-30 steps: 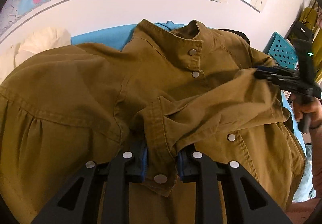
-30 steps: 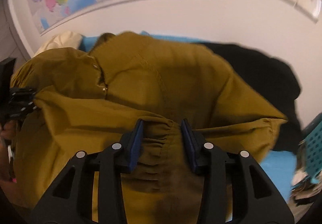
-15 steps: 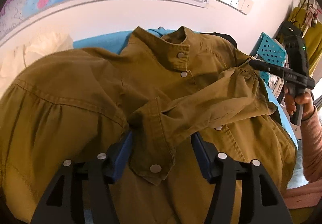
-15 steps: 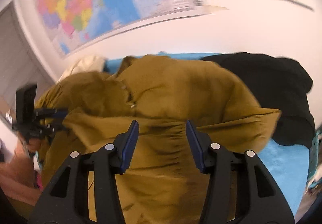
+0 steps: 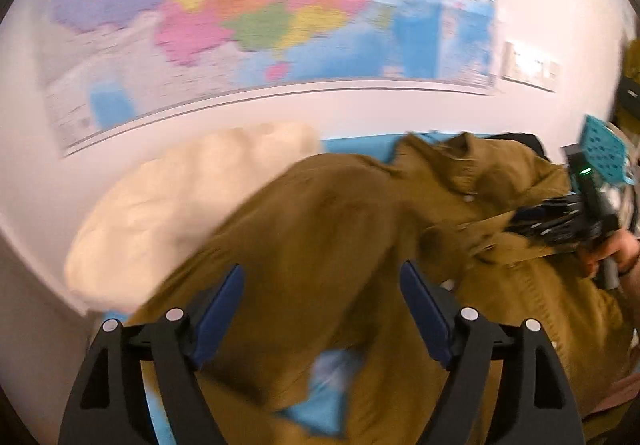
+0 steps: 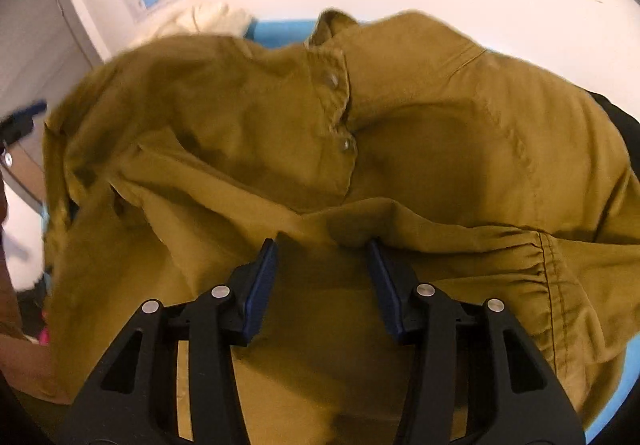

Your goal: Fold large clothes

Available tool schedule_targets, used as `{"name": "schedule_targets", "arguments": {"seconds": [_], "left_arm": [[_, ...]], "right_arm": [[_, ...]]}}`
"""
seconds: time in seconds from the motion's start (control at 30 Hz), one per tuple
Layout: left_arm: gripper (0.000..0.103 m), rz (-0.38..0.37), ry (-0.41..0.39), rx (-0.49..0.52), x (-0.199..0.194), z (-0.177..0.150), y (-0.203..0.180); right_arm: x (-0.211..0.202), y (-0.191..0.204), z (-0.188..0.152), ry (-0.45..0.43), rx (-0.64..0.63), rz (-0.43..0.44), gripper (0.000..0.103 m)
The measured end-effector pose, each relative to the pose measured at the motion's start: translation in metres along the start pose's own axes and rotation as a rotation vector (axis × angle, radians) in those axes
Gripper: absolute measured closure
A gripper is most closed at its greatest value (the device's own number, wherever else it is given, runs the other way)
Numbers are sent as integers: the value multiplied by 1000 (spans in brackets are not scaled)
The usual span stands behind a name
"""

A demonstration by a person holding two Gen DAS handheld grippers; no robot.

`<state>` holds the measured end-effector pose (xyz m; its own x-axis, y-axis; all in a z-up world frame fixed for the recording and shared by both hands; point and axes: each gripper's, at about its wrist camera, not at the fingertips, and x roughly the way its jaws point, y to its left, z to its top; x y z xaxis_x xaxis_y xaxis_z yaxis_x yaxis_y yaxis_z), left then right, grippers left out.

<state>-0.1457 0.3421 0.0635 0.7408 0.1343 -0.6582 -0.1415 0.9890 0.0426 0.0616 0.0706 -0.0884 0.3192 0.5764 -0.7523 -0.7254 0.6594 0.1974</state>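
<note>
Bright room, round bendy pictures.
My left view is smeared; the wall map (image 5: 280,13) looks fuzzy. My right view is sharper.

The shirt (image 6: 420,149) is matt olive woven cloth, creased, with stitched seams and dull metal snaps. Both grippers, left (image 5: 322,309) and right (image 6: 323,277), look like matt black plastic with blue pads and shiny silver rivets. The far wall map (image 5: 260,13) is smooth paper; the cream bundle (image 5: 188,205) is soft cloth
</note>
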Motion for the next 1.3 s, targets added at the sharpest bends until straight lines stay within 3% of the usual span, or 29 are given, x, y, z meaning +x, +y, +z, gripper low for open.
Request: {"name": "schedule_targets", "arguments": {"seconds": [0.07, 0.13, 0.2, 0.37, 0.5, 0.57, 0.63, 0.7, 0.8, 0.9, 0.97, 1.17, 1.2, 1.23, 1.27, 1.3], "left_arm": [[22, 47, -12, -31, -10, -12, 19], [21, 76, -10, -60, -14, -21, 34], [21, 101, 3, -94, -15, -31, 49], [21, 140, 53, -131, -7, -51, 67], [21, 152, 88, -161, -5, -70, 78], [21, 141, 108, -185, -1, -78, 84], [28, 116, 130, -187, 4, -84, 87], [59, 90, 163, -180, 13, -89, 87], [83, 66, 186, -189, 22, -89, 90], [88, 29, 159, -204, 17, -86, 92], [88, 21, 148, -195, 13, -84, 90], [88, -3, 152, -174, 5, -80, 84], [88, -10, 155, -174, 5, -80, 84], [88, -20, 159, -175, 4, -79, 83], [88, -24, 161, -173, 4, -77, 83], [88, -35, 161, -170, 2, -75, 82]], "right_arm": [[-17, 10, 3, -46, -16, 13, 53], [-30, 29, 9, -97, -66, 28, 40], [-33, 53, 18, -124, -136, 40, 39], [-1, 96, 26, -44, -242, 74, 41], [38, 104, 23, 60, -235, 73, 41], [35, 103, 20, 64, -217, 54, 43], [21, 105, 20, 22, -193, 53, 43], [-7, 111, 21, -59, -196, 103, 38], [-24, 144, 19, -95, -245, 274, 35], [-5, 197, 12, -30, -329, 437, 34], [18, 236, 6, 21, -385, 496, 31], [97, 313, -2, 178, -431, 557, 24], [106, 320, -3, 217, -417, 589, 32], [111, 324, -3, 237, -406, 611, 49], [113, 329, -2, 253, -404, 636, 59], [110, 333, -3, 254, -425, 644, 83]]}}
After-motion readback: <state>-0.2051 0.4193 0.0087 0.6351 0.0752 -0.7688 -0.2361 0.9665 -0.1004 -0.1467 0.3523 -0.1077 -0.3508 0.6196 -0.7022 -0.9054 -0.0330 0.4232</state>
